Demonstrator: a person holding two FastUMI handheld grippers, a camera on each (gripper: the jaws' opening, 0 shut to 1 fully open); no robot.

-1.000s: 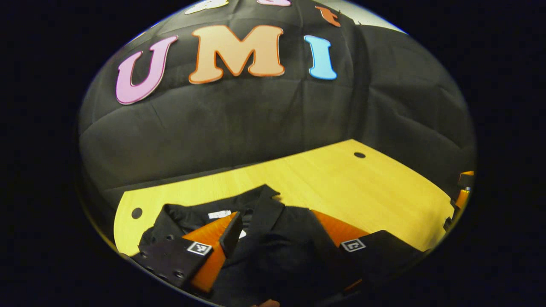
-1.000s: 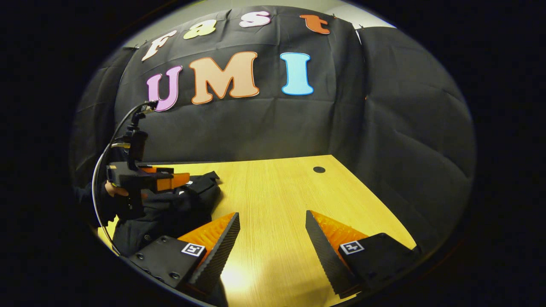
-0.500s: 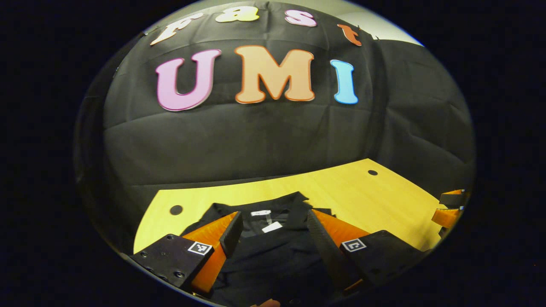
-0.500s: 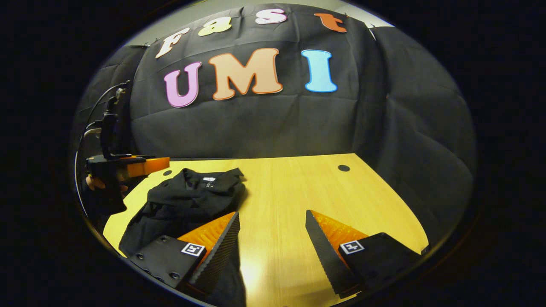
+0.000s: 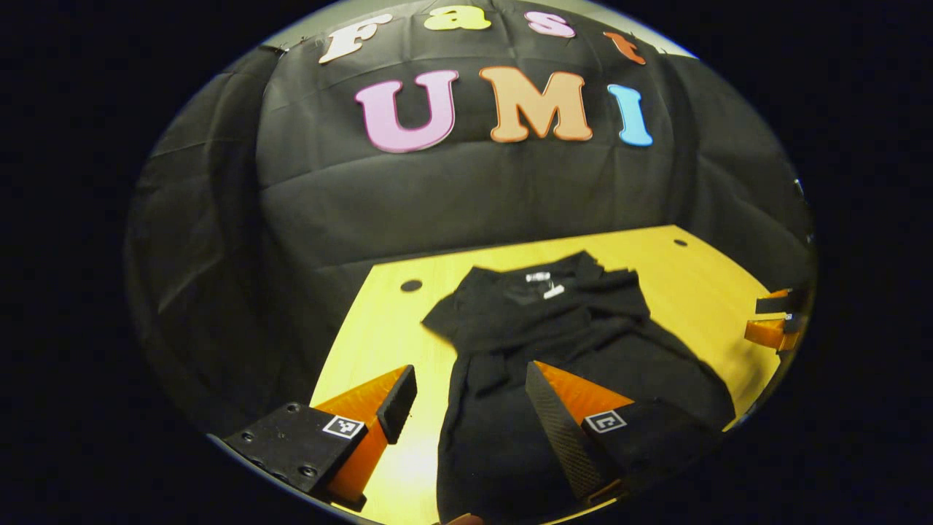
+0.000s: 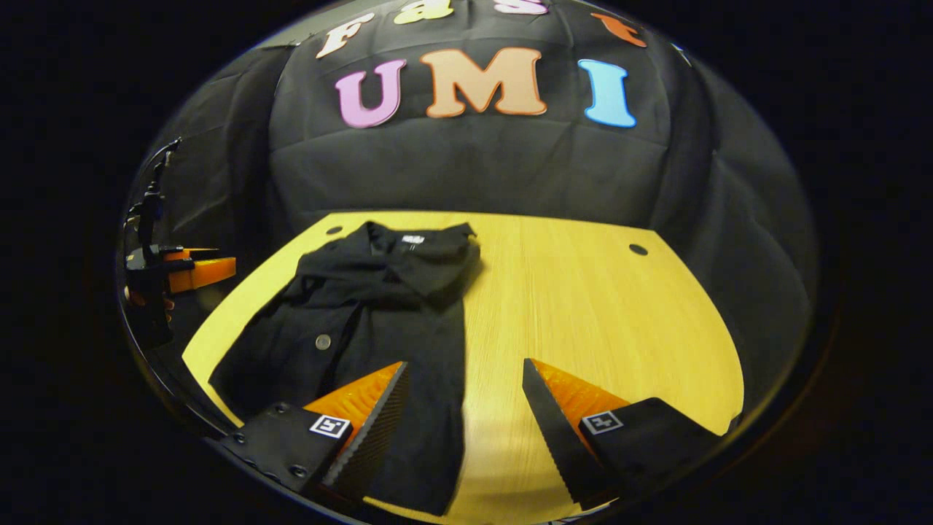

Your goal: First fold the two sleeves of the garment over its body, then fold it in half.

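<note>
Fingers of left gripper [image 5: 466,397] and right gripper [image 6: 465,394] wide apart, empty, above garment [image 6: 379,292].

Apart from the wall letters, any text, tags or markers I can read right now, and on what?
Neck tag on the shirt: white, too small to read.
Square markers on the left hand-held gripper and right hand-held gripper: black-and-white patterns, no words.
Nothing else legible.

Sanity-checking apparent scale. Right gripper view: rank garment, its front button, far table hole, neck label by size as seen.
1. garment, by far.
2. table hole and neck label: look alike, unranked.
3. button: close to those two; it sits nearer the camera, so unsure.
</note>
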